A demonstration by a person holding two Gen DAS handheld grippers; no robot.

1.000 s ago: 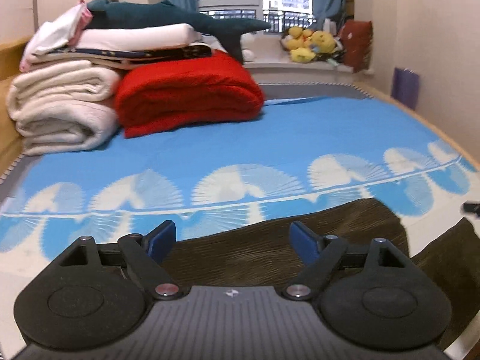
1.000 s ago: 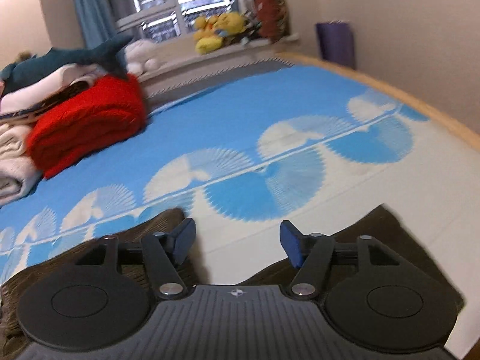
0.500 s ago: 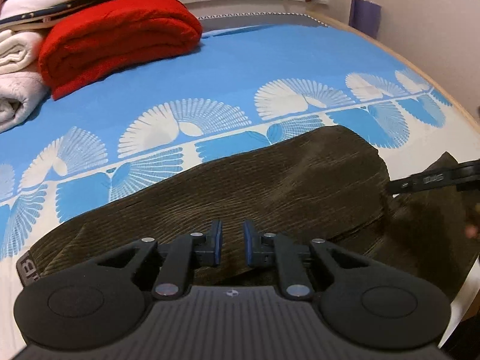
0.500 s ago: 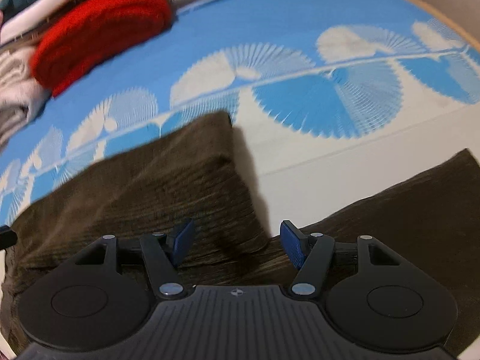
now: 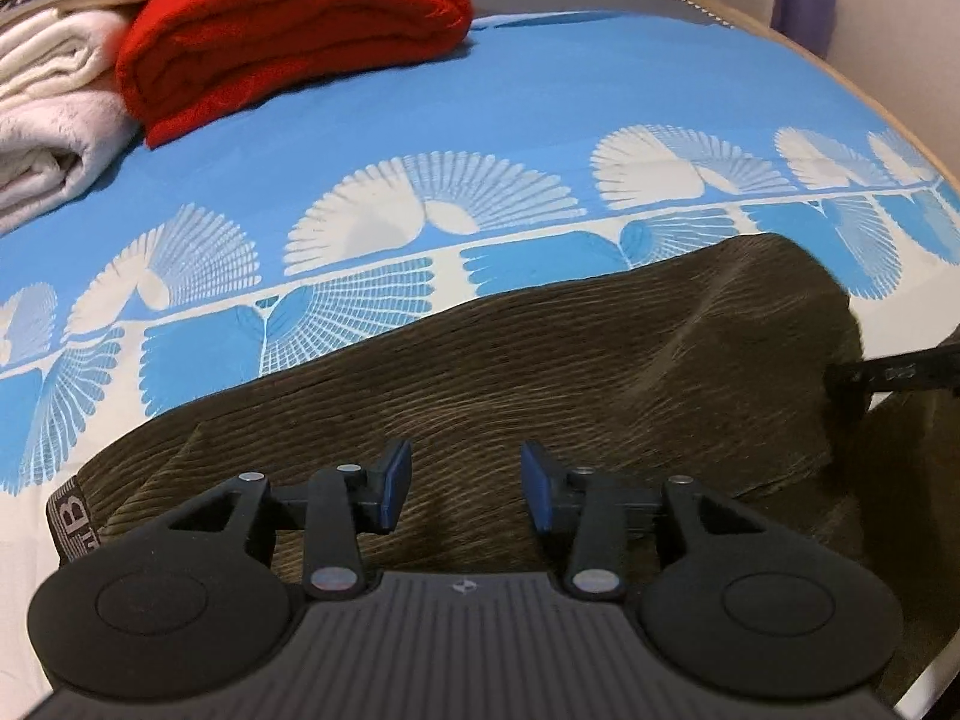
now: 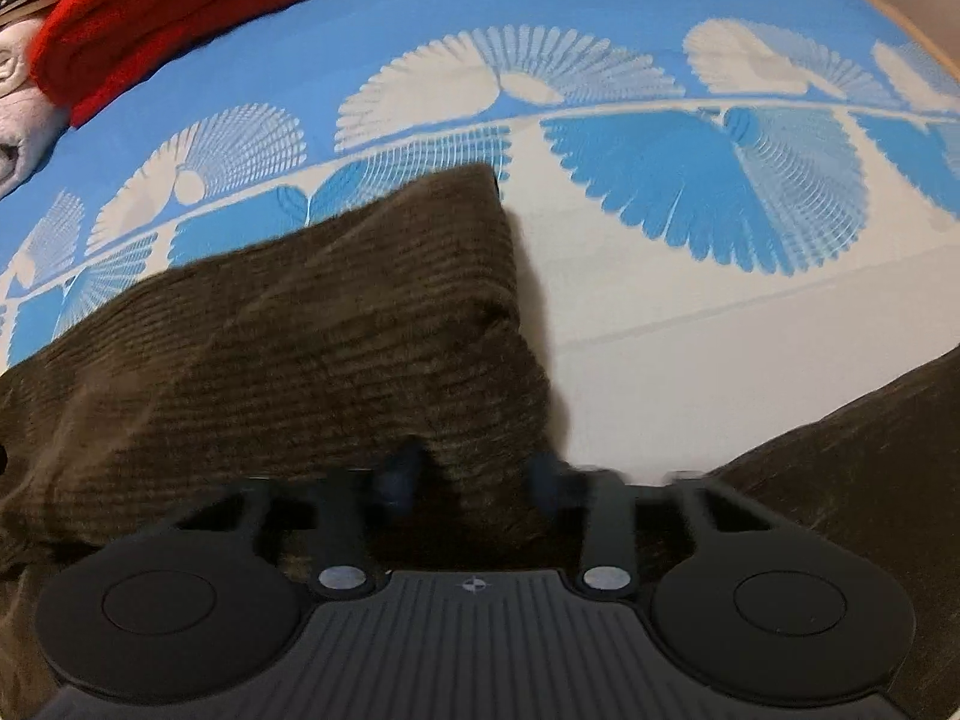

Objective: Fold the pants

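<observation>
Brown corduroy pants [image 5: 540, 360] lie flat across the blue and white bed sheet [image 5: 540, 120], with a labelled waistband [image 5: 69, 510] at the left. My left gripper [image 5: 465, 480] hovers low over the cloth. Its jaws are opening and nothing is between its pads. In the right wrist view, one folded leg [image 6: 300, 330] ends at a corner, and another part of the pants [image 6: 840, 450] lies at the right. My right gripper [image 6: 471, 474] is blurred. Its jaws are closing around the near edge of that leg, pads still apart. It also shows as a black finger [image 5: 888, 372] at the pants' right end.
A folded red blanket [image 5: 288, 30] and white towels [image 5: 48, 108] are stacked at the back left of the bed. The wooden bed edge [image 5: 840, 78] curves along the right, with a purple object [image 5: 804, 12] against the wall beyond it.
Both grippers came down and tilted towards the pants, which now fill the lower views. The left jaws shut and then parted again. The right jaws narrowed around the leg's edge.
</observation>
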